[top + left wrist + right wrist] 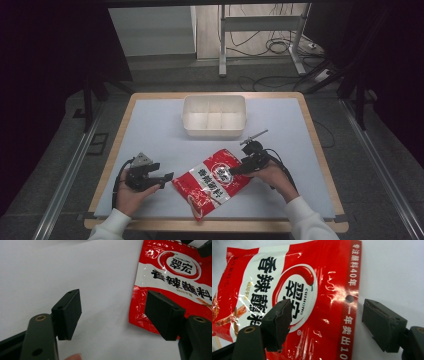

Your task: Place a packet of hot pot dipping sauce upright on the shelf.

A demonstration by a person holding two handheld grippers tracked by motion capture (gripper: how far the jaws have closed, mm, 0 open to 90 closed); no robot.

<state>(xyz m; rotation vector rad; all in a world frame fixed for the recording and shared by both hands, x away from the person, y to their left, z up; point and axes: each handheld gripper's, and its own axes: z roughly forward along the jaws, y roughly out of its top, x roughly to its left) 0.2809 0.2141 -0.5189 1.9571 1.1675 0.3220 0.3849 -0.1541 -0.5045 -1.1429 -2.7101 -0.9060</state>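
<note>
Bright, even light falls on my table (150, 130); beyond its edges, the room goes dark. Glare streaks the red packet (319, 290), and my near jaws blur softly.

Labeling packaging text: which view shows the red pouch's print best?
Right gripper view: the red pouch is close, logo, characters and hang hole sharp between the open jaws. Left gripper view shows one part of it with the logo. High view shows the whole pouch, print too small to read.

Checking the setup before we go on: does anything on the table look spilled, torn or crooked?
Nothing looks spilled or torn. The red packet lies flat but askew to the table edges, sealed as far as visible. The white bin sits square. Both the left gripper and right gripper are open beside it.
</note>
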